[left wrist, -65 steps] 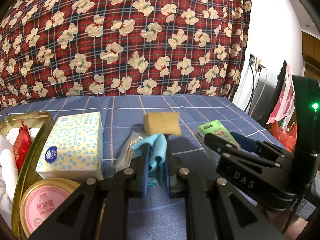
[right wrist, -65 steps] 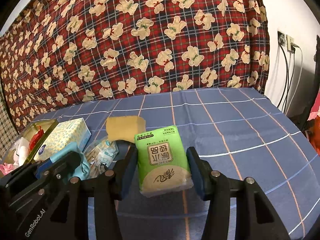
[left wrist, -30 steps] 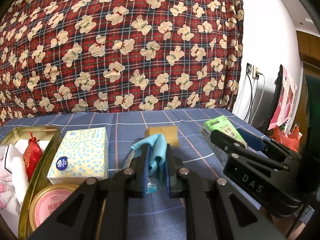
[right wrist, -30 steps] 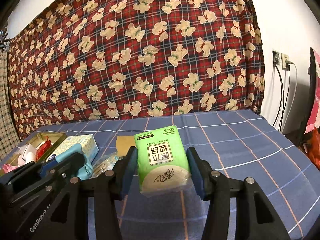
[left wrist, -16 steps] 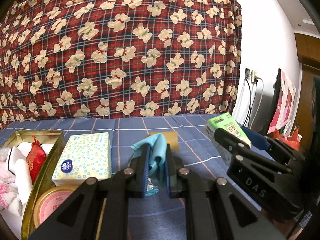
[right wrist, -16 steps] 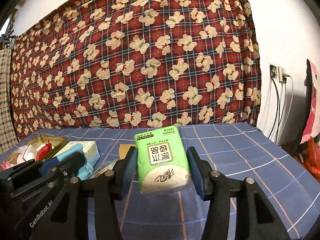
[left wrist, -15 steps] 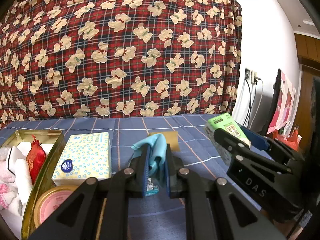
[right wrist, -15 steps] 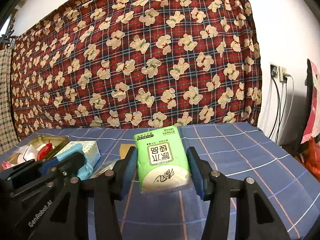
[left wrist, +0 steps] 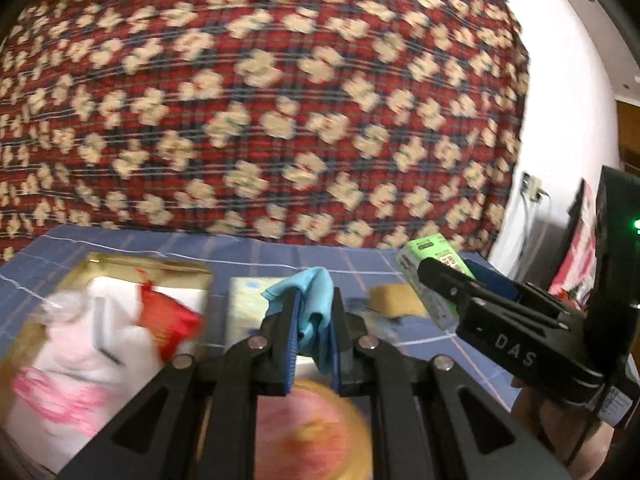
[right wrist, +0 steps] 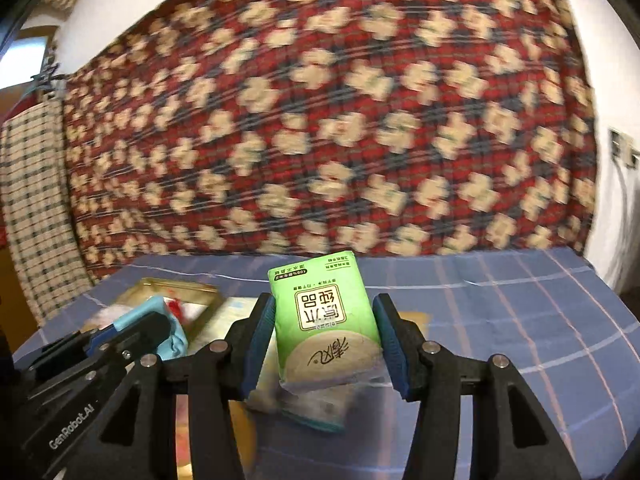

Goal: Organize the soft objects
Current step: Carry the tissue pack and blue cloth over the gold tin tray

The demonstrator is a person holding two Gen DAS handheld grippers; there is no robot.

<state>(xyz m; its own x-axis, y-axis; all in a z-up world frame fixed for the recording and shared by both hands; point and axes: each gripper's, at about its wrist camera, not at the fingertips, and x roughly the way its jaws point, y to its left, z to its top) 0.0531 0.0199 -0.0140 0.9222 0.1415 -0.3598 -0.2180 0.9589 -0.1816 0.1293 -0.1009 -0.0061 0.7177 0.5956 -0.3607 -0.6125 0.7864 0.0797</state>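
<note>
Two grippers, each loaded.
Left gripper (left wrist: 314, 330) pinches blue cloth (left wrist: 310, 300); right gripper (right wrist: 326, 342) clamps green tissue pack (right wrist: 324, 326), long axis pointing away, far end tilted up.

Blue cloth (left wrist: 316, 312) pinched in left gripper (left wrist: 314, 344) — above blurred gold tin (left wrist: 152, 266).

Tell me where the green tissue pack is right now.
The green tissue pack is clamped in the right gripper, held above the blue checked cloth. In the left wrist view it shows at right, beyond the blue cloth.
</note>
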